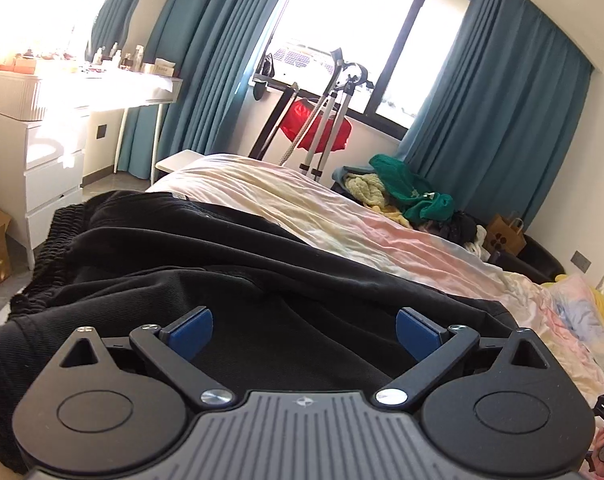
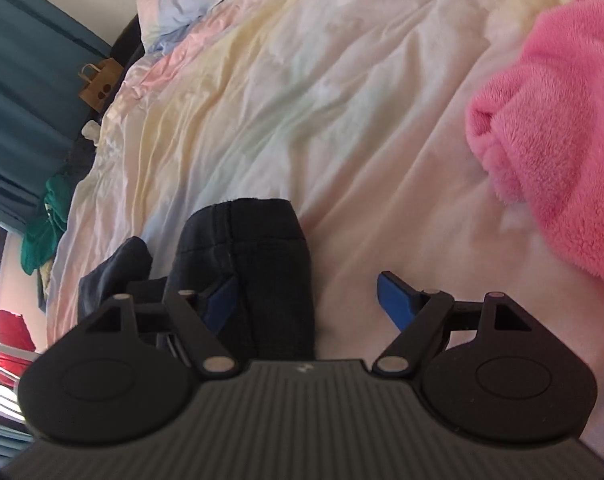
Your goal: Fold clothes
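A pair of black trousers (image 1: 205, 264) with an elastic waistband lies spread on the pastel bed sheet (image 1: 342, 216). My left gripper (image 1: 304, 330) is open just above the black cloth, with nothing between its blue pads. In the right wrist view a trouser leg end (image 2: 257, 264) lies on the sheet (image 2: 302, 100). My right gripper (image 2: 308, 300) is open around it. The left pad (image 2: 221, 304) touches or sits under the cloth's edge and the right pad (image 2: 396, 300) stands apart over bare sheet.
A pink fluffy garment (image 2: 562, 140) lies on the bed at the right. A heap of green and yellow clothes (image 1: 402, 192) sits beyond the bed's far side, near a paper bag (image 1: 506, 236). A white dresser (image 1: 41, 152) stands at left, a drying rack (image 1: 322, 120) by the window.
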A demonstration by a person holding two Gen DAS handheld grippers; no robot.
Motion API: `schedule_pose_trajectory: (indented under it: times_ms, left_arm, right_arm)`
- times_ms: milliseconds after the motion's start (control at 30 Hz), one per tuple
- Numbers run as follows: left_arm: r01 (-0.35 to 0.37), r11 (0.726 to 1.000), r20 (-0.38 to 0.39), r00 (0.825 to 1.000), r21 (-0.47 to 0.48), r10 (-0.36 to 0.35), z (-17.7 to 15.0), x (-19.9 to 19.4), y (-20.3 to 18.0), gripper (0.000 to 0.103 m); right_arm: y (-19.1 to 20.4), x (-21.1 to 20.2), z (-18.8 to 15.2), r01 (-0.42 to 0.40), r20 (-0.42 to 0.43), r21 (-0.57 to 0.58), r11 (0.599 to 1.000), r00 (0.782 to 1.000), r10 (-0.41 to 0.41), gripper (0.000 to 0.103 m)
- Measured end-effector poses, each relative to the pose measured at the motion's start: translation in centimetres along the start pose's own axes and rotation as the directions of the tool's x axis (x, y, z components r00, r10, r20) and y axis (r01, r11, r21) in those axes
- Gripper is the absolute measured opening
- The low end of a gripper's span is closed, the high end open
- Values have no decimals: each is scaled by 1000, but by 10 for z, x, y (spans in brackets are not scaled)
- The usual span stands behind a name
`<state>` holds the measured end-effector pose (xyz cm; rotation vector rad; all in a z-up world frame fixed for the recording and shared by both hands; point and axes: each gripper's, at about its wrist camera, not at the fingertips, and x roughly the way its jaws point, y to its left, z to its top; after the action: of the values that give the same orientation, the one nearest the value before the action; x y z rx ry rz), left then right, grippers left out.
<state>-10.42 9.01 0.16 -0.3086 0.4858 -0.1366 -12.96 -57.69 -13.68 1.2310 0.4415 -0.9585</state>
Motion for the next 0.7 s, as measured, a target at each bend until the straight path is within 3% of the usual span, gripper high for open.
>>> schedule_pose_trajectory:
  times_ms: [133,200,300,400,467,567,633,700]
  left_arm:
    - [-80,997,39,996,-8,80,17,-27,34,100]
    - [-104,994,49,993,-36,106,22,-34,51,100]
    - [-105,984,38,993,-142,112,21,-38,80,101]
    - [-108,951,-1,994,-288,113,19,-32,108,101]
    - [-97,941,8,994,-323,106,18,-34,115,101]
    - [-90,936,20,994,-340,103,16,-36,117,101]
    - [-93,941,26,994,-327,107,15,-39,114,101]
    - [-87,940,34,994,-328,104,15,-42,112,101]
  right_arm:
    - [12,5,-3,-82,-19,-59,995,996,81,79]
    - [24,11,-7,-126,-81,-106,986,990,118,79]
    - [33,18,-13,-138,-125,-152,979,985,119,79]
    - [37,20,-15,-143,-133,-183,973,984,119,79]
    - [41,16,-15,-162,-118,-201,966,983,141,78]
    - [47,8,-16,-191,-97,-228,955,980,173,61]
    - [51,4,-16,-209,-83,-247,946,977,194,38]
    - [57,-3,-17,-241,-66,-283,929,971,231,22]
